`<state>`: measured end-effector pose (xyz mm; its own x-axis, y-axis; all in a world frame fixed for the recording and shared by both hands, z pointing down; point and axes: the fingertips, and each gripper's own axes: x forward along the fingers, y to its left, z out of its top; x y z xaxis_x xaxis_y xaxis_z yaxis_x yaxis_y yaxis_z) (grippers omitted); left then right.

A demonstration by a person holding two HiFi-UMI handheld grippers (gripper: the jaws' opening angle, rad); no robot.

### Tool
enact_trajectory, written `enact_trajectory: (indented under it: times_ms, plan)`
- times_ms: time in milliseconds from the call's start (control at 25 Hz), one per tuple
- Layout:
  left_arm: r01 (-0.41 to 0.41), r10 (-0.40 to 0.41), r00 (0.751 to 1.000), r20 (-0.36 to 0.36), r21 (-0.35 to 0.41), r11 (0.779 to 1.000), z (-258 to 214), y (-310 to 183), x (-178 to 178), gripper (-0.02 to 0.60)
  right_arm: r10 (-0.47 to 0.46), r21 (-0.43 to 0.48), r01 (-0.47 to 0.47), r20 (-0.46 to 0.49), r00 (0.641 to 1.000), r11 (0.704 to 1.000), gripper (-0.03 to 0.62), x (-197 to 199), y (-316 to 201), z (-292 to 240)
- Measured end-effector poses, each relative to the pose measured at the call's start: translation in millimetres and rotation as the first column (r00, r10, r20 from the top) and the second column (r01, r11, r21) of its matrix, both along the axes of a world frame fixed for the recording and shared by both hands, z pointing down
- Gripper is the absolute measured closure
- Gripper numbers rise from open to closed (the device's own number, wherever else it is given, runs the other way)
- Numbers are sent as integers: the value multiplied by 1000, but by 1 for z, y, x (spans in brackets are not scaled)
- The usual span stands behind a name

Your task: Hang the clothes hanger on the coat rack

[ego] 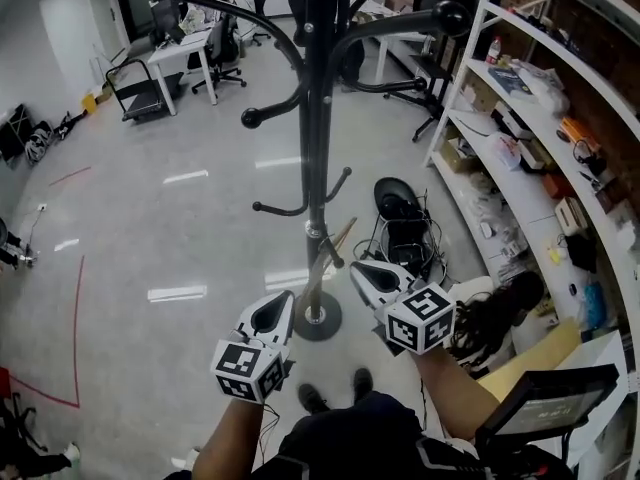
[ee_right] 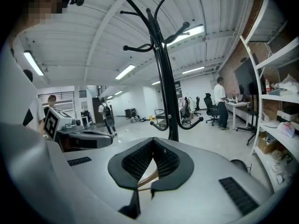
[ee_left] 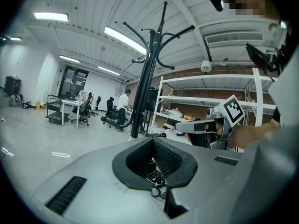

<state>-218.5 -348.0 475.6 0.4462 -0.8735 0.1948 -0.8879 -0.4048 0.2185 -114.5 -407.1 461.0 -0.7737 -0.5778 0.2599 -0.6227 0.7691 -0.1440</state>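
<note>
The black coat rack (ego: 318, 118) stands straight ahead, its round base (ego: 318, 320) on the floor just in front of my feet. A wooden clothes hanger (ego: 330, 253) hangs tilted beside the pole, at the tip of my right gripper (ego: 356, 266). That gripper is shut, and in the right gripper view the hanger's wood (ee_right: 145, 177) shows under the closed jaws (ee_right: 153, 146), with the coat rack (ee_right: 163, 78) behind. My left gripper (ego: 288, 300) is level with it on the left, shut and holding nothing (ee_left: 153, 143). The rack's curved hooks rise above both grippers (ee_left: 145, 78).
White shelving (ego: 520, 118) full of boxes runs along the right. A black basket with cables (ego: 400, 218) lies on the floor right of the rack. Desks and office chairs (ego: 185, 53) and a cart (ego: 135, 88) stand far back left. A person (ee_left: 124, 104) stands at a distant desk.
</note>
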Motion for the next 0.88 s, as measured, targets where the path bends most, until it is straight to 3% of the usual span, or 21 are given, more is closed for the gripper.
enact_trajectory:
  times_ms: [280,640,880]
  plan:
    - [33,-33,999,19,24,999,-15,32,18,581,-49,31,49,16,999,998,588,12,36,-12]
    - [91,-91,995,27,16,996,-23,98,90,581,-163,50,163,-6,987,985,588,65,103,-14]
    - [124,-124,992,29,-2,992,-23,154,123,581,-187,37,187,7,982,982,588,95,154,-16]
